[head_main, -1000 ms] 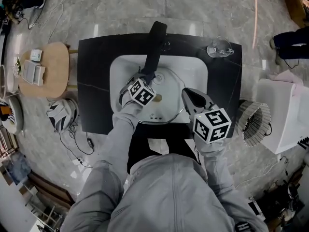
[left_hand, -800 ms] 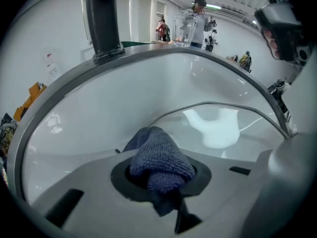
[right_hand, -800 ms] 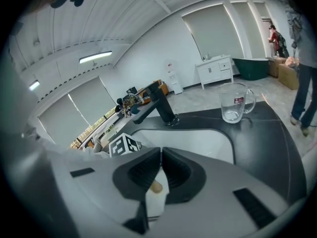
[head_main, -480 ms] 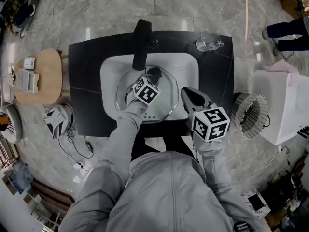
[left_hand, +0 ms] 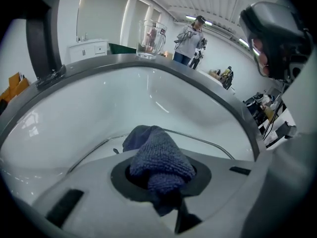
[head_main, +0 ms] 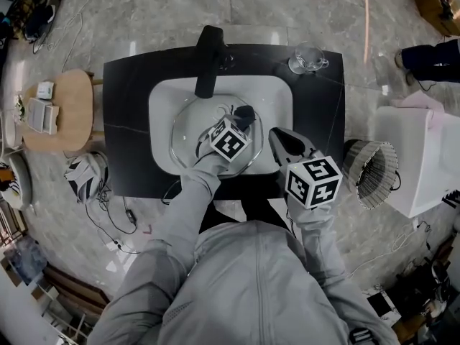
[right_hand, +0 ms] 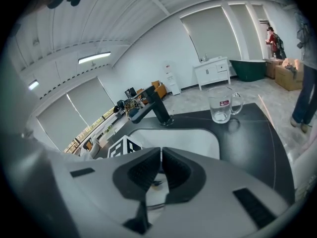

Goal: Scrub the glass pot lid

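Left tongs (head_main: 241,119): clamped on a dark blue cloth (left_hand: 159,158), which fills the gap between the jaws; pointed down into the sink.
Right tongs (right_hand: 161,168): jaws together, nothing between them; held over the sink's near right edge, just right of the left tongs and clear of the lid.
Cloth: bunched, sticking out past the tips of the left tongs, down at the glass on the lid's right side.
Lid (head_main: 188,131): clear glass with a metal rim, lying in the sink under the left tongs and reaching out to their left; in the left gripper view, rim curving just beyond the cloth.
Sink (head_main: 279,98): white, all round the lid, below both tongs.
Tap (head_main: 209,63): black, beyond the left tongs and a little to their left, spout ending over the lid's far edge.
Counter (head_main: 123,121): black, framing the sink on every side.
Mug (head_main: 306,57): clear glass, upright on the counter's far right corner, well beyond the right tongs.
Stool (head_main: 63,110): round, wooden, on the floor well to the left of the left tongs, small boxes on top.
Wire basket (head_main: 370,175): on the floor just right of the right tongs, beside a white box (head_main: 422,157).
Person (left_hand: 190,37): standing far off beyond the mug, seen in the left gripper view.
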The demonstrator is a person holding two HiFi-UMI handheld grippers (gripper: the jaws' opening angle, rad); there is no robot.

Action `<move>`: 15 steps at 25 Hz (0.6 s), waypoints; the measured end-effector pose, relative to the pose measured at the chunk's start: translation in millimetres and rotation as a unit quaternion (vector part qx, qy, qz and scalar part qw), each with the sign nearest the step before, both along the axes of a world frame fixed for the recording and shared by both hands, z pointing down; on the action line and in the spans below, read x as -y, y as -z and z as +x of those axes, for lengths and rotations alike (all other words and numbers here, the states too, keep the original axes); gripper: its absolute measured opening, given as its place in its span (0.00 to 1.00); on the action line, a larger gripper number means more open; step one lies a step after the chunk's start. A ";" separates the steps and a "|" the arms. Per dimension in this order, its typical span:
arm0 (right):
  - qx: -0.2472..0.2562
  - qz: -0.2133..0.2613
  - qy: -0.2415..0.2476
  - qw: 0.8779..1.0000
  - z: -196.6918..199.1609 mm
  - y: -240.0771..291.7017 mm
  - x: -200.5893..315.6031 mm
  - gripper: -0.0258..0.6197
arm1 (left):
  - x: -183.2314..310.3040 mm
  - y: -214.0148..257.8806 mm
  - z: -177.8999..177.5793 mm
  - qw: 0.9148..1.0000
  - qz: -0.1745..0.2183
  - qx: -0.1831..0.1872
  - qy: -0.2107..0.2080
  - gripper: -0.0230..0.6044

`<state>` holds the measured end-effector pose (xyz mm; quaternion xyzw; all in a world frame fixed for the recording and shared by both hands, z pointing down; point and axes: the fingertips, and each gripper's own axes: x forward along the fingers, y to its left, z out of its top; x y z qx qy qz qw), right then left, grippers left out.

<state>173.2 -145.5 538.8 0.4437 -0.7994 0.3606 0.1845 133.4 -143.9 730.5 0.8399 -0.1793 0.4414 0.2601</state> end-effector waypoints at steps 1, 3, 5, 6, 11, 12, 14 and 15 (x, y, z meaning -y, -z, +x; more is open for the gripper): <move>-0.001 0.001 0.003 1.000 -0.3 0.2 -0.3 0.09 | -0.8 -0.3 -1.8 1.000 0.002 0.003 -0.001 0.17; -0.003 0.002 0.008 1.000 -1.1 0.7 -1.4 0.09 | -1.8 -1.4 -8.5 1.000 0.007 0.015 -0.004 0.17; -0.006 0.003 0.015 1.000 -1.9 1.0 -3.0 0.09 | -4.0 -6.1 -18.7 0.999 0.011 0.034 -0.011 0.17; -0.007 0.003 0.018 1.000 -2.6 1.1 -3.4 0.09 | -5.2 -9.5 -25.4 0.999 0.012 0.044 -0.012 0.17; -0.005 0.003 0.027 1.000 -9.1 1.8 -3.2 0.09 | -3.4 -13.2 -64.2 0.997 -0.001 0.068 0.021 0.17; -0.004 0.002 0.030 1.000 -11.1 1.1 -3.6 0.09 | -1.7 -13.1 -72.9 0.997 -0.003 0.072 0.029 0.17; -0.004 0.000 0.036 0.999 -15.3 -0.4 -5.1 0.09 | 1.8 -12.4 -89.2 0.996 -0.006 0.080 0.043 0.17; -0.006 0.001 0.038 0.999 -17.0 -0.7 -5.9 0.09 | 3.4 -11.8 -96.2 0.995 -0.008 0.082 0.049 0.17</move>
